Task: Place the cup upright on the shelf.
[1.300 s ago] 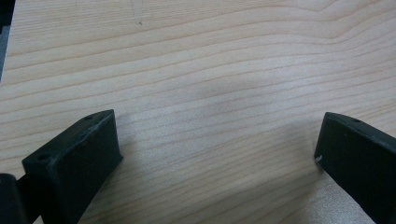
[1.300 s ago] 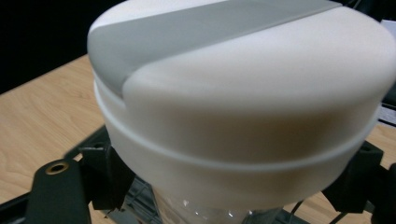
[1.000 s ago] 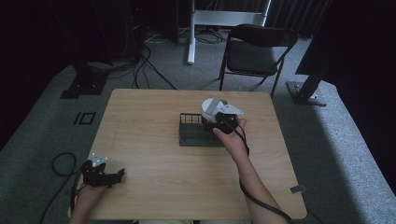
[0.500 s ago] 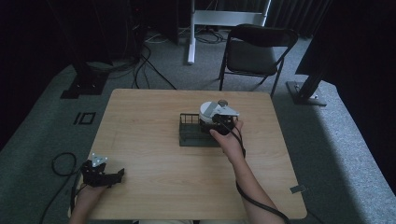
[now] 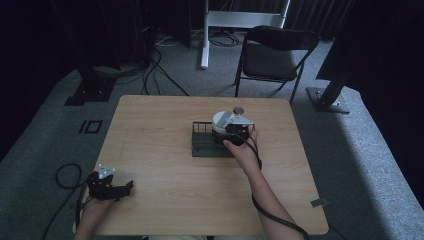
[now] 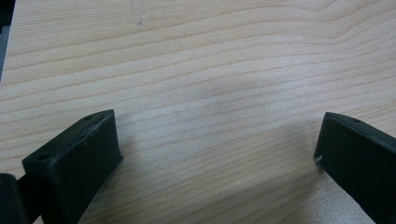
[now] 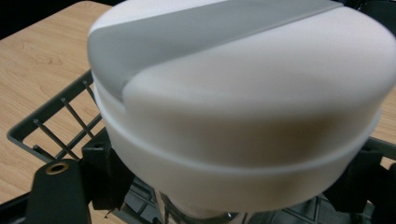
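While the white lid [image 7: 243, 116] sits between your right gripper's [image 5: 235, 134] jaws, it hangs over the right end of the wire rack [image 5: 204, 145], near the table's [image 5: 165, 125] middle. Lid is round, white, with a grey band across its top. Right gripper view: a black jaw stands at each lower flank of the lid, narrowed onto it, apparently clamping; the contact points themselves are hidden behind the rim. Below the lid, the rack's dark wire bars and floor; cannot tell whether the lid touches the rack. A small round grey thing [image 5: 238, 110] lies on the table just behind the lid, too small to identify.

Your right hand [image 5: 242, 150] comes in from the near edge, cable trailing along the forearm.

Your left gripper [image 5: 107, 187] rests at the near left corner, well apart from the rack. Its jaws stand wide, holding nothing, bare wood between them.

Folding chair [image 5: 275, 55] beyond the far edge.
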Demonstrator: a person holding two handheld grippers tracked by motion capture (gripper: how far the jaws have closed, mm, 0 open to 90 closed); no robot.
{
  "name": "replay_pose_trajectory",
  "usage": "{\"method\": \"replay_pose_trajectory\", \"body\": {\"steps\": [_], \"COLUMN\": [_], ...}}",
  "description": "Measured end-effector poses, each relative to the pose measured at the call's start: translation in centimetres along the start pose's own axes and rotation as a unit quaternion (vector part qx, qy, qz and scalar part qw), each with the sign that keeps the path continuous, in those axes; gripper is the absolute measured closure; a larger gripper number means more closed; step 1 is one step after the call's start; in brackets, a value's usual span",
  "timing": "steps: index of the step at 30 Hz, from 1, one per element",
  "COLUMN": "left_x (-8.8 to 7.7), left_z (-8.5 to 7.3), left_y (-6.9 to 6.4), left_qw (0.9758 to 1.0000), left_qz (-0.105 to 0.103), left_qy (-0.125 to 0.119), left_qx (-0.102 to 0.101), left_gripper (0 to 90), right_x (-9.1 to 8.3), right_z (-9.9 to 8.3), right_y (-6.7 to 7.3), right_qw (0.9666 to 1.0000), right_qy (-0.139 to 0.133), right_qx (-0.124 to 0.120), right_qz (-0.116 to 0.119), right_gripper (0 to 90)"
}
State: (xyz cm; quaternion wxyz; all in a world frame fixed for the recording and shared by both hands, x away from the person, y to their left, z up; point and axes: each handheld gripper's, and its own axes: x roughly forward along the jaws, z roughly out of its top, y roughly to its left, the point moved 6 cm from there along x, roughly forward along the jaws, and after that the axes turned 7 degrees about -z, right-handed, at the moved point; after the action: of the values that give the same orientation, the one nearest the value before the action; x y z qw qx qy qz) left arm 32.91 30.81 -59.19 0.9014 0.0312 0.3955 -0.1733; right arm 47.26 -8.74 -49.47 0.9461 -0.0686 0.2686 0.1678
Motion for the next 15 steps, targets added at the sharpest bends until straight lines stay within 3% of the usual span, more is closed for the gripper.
{"method": "replay_pose_trajectory", "body": {"steps": [15], "left_x": [0.0], "left_z": [0.0], "left_y": [0.0], "left_qw": [1.0], "left_qz": [0.0], "left_qy": [0.0], "left_qx": [0.0], "left_gripper": [0.2], "right_x": [0.27], "right_z": [-0.51], "right_y": [-0.09], "right_qw": [0.9999], "right_qy": [0.007], "right_qx": [-0.001], "right_qz": [0.007], "right_gripper": [18.1]}}
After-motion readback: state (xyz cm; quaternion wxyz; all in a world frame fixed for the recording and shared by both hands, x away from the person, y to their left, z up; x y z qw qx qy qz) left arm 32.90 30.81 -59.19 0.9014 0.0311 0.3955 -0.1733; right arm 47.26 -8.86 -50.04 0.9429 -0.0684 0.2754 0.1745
